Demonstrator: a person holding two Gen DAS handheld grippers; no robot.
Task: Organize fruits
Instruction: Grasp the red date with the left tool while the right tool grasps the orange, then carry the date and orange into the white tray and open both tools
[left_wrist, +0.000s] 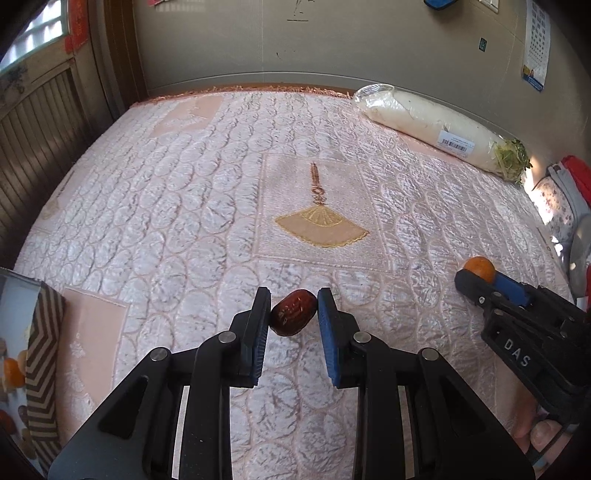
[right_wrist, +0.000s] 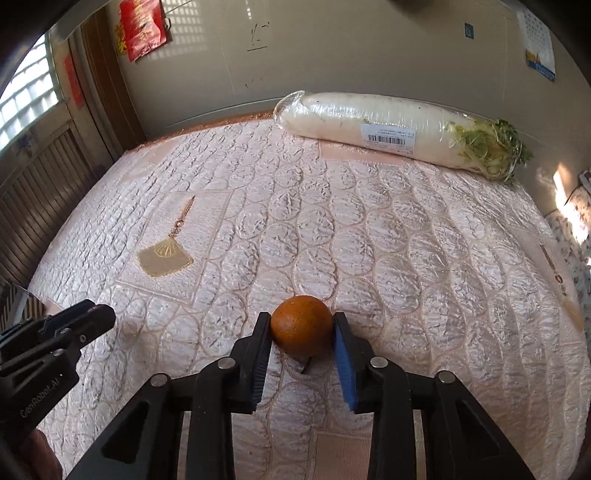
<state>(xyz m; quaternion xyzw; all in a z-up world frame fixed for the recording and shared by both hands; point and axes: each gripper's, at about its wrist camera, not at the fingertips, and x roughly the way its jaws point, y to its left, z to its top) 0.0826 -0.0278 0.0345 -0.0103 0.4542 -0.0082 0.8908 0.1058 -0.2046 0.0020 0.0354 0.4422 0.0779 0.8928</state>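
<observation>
My left gripper (left_wrist: 293, 308) is shut on a dark red jujube (left_wrist: 292, 313), held just above the pink quilted cloth (left_wrist: 184, 206). My right gripper (right_wrist: 302, 328) is shut on a small orange (right_wrist: 302, 325), its pads pressing both sides, low over the cloth. In the left wrist view the right gripper (left_wrist: 476, 275) shows at the right with the orange (left_wrist: 479, 268) at its tip. In the right wrist view the left gripper (right_wrist: 96, 314) shows at the lower left; the jujube is hidden there.
A plastic-wrapped white radish (left_wrist: 439, 129) lies along the far right edge by the wall; it also shows in the right wrist view (right_wrist: 399, 129). A patterned box (left_wrist: 37, 369) with fruit inside stands at the near left. A floral cushion (left_wrist: 557, 206) sits at the right.
</observation>
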